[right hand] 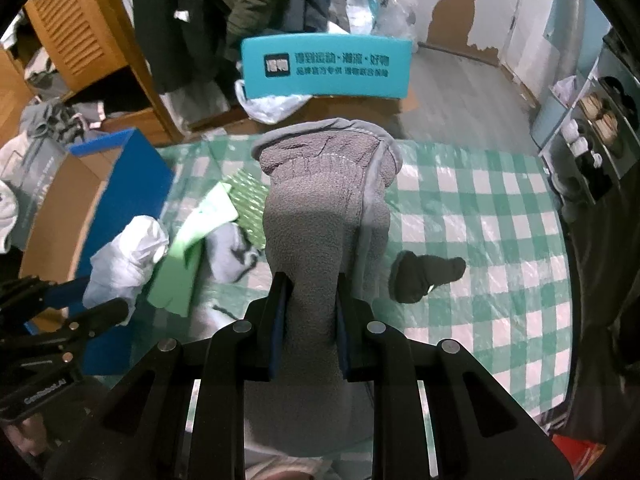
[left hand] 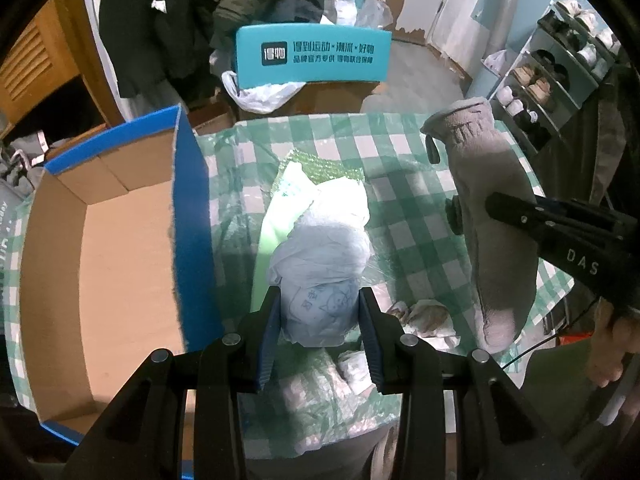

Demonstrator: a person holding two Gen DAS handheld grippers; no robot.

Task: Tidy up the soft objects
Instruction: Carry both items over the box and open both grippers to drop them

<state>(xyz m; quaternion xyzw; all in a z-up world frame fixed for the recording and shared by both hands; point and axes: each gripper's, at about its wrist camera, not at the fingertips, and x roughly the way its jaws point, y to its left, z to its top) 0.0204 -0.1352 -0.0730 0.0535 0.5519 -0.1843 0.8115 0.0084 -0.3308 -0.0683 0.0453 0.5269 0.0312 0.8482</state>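
left tool [left hand: 319, 322] pinched a crumpled pale blue bag [left hand: 320, 264] between its blue pads, held up over the desk. right tool [right hand: 311, 322] squeezed tight on a grey fleece glove [right hand: 320, 216], cuff end pointed away, lifted off the desk too. seen from the left side, same glove [left hand: 492, 232] hung long and floppy, with the black tool arm clamped across its middle. under both, a green and white checked cloth [right hand: 480, 240] spread over the desk. just left of the pale blue bag, an open cardboard box [left hand: 100, 260] with blue outer walls, bare brown inside. beneath the held bag, a light green sheet [left hand: 276, 216] and a bit of green bubble wrap [left hand: 332, 168] lay flat on the cloth. near the glove, a small dark sock [right hand: 424, 276] lay alone on the cloth, apart from everything else. close to the near edge, a crumpled beige rag [left hand: 424, 316] rested on the cloth. beyond the desk, a teal sign [left hand: 314, 56] with white letters stood up, and dark coats [left hand: 168, 20] hung behind it. off to the right, a shoe rack [left hand: 560, 72] full of shoes. part of a hand [left hand: 612, 348] showed at the right edge, holding the other tool.
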